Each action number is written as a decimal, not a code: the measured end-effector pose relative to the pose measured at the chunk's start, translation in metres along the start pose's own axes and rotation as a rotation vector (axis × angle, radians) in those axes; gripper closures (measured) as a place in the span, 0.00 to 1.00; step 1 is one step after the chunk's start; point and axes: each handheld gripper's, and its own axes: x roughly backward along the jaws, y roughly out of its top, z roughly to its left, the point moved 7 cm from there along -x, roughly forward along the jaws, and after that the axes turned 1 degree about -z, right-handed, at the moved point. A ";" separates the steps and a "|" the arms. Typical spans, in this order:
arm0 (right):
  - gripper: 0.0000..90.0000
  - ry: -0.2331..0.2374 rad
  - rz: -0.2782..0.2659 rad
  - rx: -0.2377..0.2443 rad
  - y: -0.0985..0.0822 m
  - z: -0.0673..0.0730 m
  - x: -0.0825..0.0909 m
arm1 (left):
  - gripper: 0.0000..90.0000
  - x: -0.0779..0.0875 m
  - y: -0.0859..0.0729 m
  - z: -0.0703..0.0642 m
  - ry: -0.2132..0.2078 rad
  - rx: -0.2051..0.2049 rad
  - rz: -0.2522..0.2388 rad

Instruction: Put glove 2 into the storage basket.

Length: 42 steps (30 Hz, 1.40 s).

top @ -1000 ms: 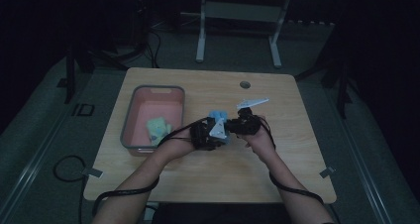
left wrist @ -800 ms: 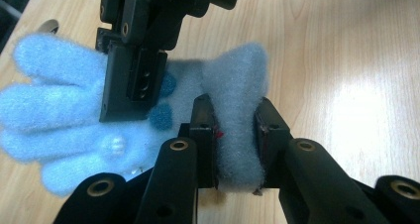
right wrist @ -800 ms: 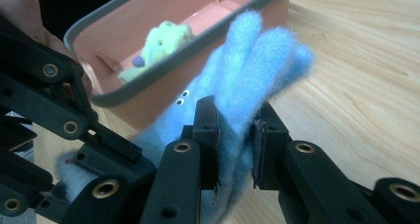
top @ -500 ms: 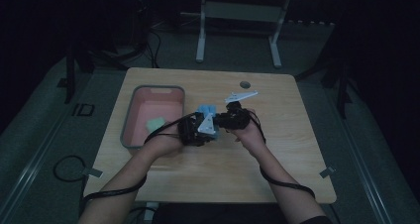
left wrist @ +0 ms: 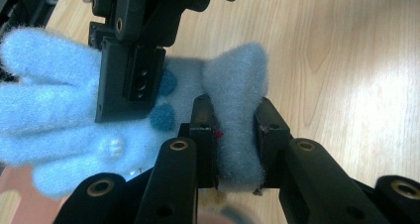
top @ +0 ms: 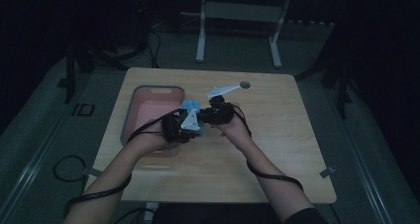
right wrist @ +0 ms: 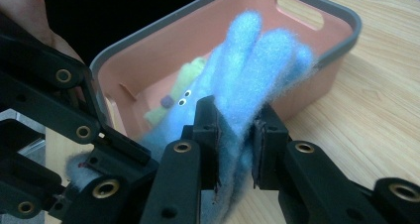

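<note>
left gripper (left wrist: 236,135): a fold of the blue glove (left wrist: 54,120) is being clamped between its jaws, as seen in the left gripper view; in the high view this gripper (top: 190,127) is being held at the tray's near right corner.
right gripper (right wrist: 236,137): the glove's (right wrist: 257,60) fingers are being pinched between its jaws in the right gripper view; in the high view it (top: 208,116) is being held just right of the left one.
glove: it (top: 190,110) is being held off the table (top: 277,149) between the two grippers, beside the tray's right wall.
high view: the whole table, both forearms, the two cables and a small dark round mark (top: 244,85) near the far edge are being shown; the glove is being seen as a small blue patch.
left gripper view: dark blue dots on the glove are being shown, and the right gripper's jaw (left wrist: 130,78) is being seen pressed over the glove's fingers.
right gripper view: the inside of the pink tray (right wrist: 317,45) is being shown, with a green glove (right wrist: 173,97) lying in it and two small eyes on the blue glove.
counts: two grippers, two gloves (one blue, one green), one tray (top: 132,102), one table.
</note>
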 end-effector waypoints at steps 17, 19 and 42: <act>0.85 0.050 0.002 0.017 0.027 0.022 -0.043 | 0.83 0.029 -0.044 0.016 0.031 0.036 0.020; 0.85 0.057 0.005 0.017 0.030 0.025 -0.049 | 0.83 0.031 -0.050 0.018 0.030 0.045 0.023; 0.85 0.096 0.070 -0.007 0.032 0.033 -0.117 | 0.83 0.027 -0.108 0.026 0.061 0.116 0.080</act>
